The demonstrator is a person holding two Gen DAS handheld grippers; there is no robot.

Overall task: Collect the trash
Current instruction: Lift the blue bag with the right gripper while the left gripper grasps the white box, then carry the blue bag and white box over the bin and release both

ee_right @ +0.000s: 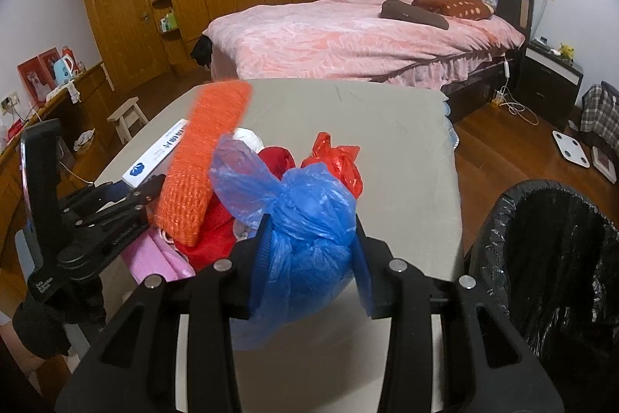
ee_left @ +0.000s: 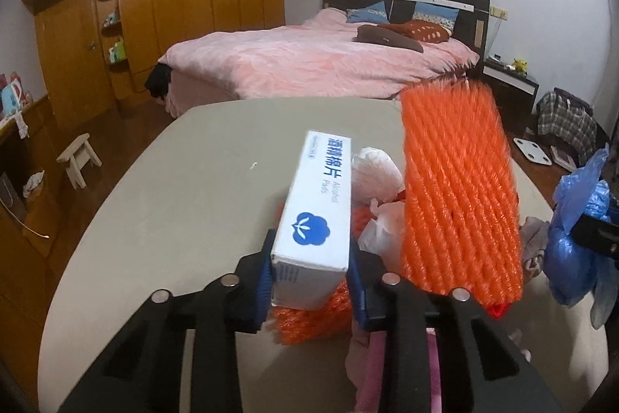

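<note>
My left gripper (ee_left: 309,262) is shut on a white alcohol-pads box (ee_left: 321,211) with a blue flower logo; the blue pads press on its two sides. The box juts forward over the grey table (ee_left: 174,188). An orange foam net (ee_left: 460,188) slants up just right of it, and another orange net (ee_left: 305,320) lies below the box. My right gripper (ee_right: 309,246) is shut on a knotted blue plastic bag (ee_right: 309,219), held above the table's near edge. In the right wrist view the left gripper (ee_right: 131,190) and the box (ee_right: 162,149) sit at the left of the pile.
The trash pile holds a red plastic bag (ee_right: 340,161), a white bag (ee_left: 375,173), red cloth (ee_right: 216,231) and pink cloth (ee_right: 154,254). A bin with a black liner (ee_right: 541,258) stands right of the table. A bed (ee_right: 348,37) lies beyond, a small stool (ee_right: 127,119) to the left.
</note>
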